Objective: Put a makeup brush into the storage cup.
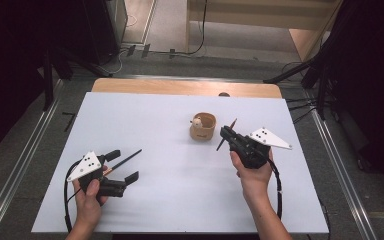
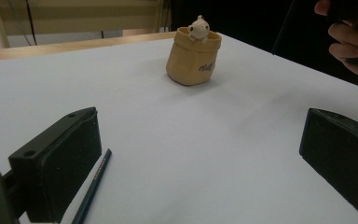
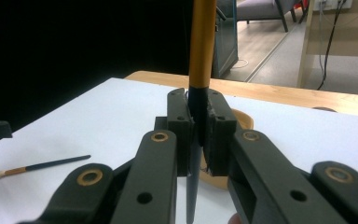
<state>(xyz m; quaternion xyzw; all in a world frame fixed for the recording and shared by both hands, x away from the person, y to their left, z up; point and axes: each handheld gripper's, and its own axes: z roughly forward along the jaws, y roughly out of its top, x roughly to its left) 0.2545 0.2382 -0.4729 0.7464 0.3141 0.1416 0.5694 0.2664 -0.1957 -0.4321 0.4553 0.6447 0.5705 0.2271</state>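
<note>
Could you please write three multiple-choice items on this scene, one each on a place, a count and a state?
1. Where does the tan bag-shaped holder with a small white figure stand?
A. on the white tabletop
B. on the floor
C. in a hand

2. How many pencils are there?
A. one
B. two
C. four

3. How are the fingers of the right gripper set?
A. wide open
B. shut on nothing
C. shut on the dark pencil with an orange end

Key: 1 A, the holder rests on the white tabletop in the high view. 2 B, one pencil is clamped in the right gripper, and a second dark pencil lies on the table between the open fingers of the left gripper. 3 C, both pads press the shaft.
</note>
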